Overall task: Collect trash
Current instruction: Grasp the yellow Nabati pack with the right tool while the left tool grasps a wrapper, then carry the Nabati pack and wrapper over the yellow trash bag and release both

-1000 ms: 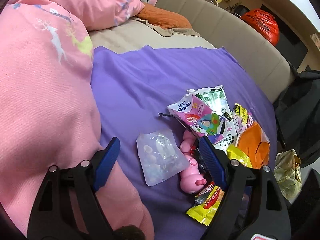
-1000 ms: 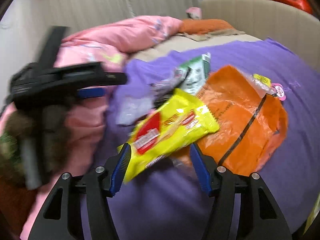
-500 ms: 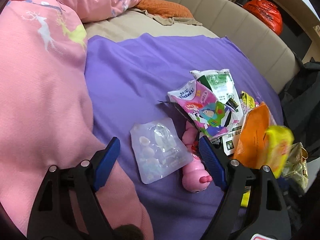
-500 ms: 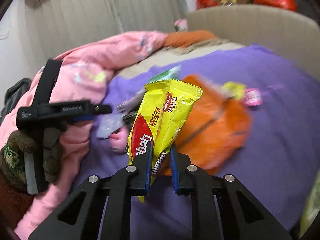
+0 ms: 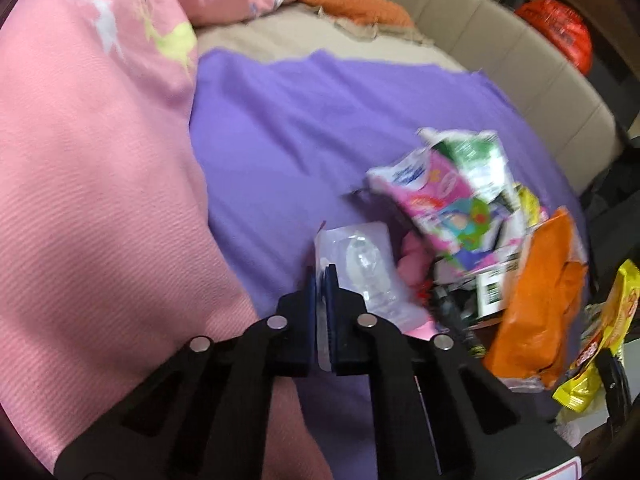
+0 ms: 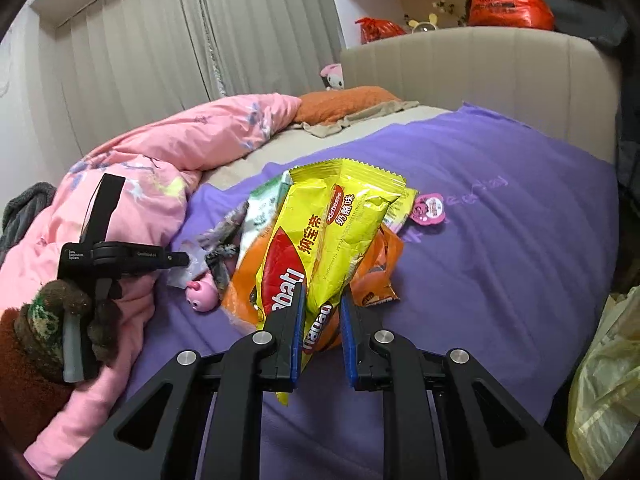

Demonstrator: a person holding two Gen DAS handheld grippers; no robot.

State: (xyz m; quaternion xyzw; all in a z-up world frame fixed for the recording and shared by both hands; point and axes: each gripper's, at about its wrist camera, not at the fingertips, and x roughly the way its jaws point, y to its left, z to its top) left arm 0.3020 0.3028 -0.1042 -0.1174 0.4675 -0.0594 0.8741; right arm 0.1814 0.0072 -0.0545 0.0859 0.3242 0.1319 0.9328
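Observation:
My left gripper [image 5: 321, 276] is shut on the edge of a clear plastic blister pack [image 5: 362, 268] lying on the purple sheet [image 5: 304, 120]. It also shows from the side in the right wrist view [image 6: 176, 259]. My right gripper [image 6: 322, 304] holds a yellow snack wrapper [image 6: 320, 240] upright above the bed, its jaws slightly apart around it. The wrapper shows at the right edge of the left wrist view [image 5: 600, 336]. A pile of trash lies on the sheet: an orange bag [image 5: 536, 292], a pink and white wrapper [image 5: 436, 204], a green and white pouch [image 5: 476, 160].
A pink quilt [image 5: 92, 184] fills the left side. A pink toy pig [image 6: 202, 294] lies by the pile. A round pink lid [image 6: 430, 208] lies on the sheet. A yellow plastic bag [image 6: 604, 396] hangs at the bed's right side. A beige headboard [image 6: 460, 68] stands behind.
My left gripper has closed on the clear blister pack. My right gripper has lifted the yellow wrapper higher, and its jaws have opened a little around it.

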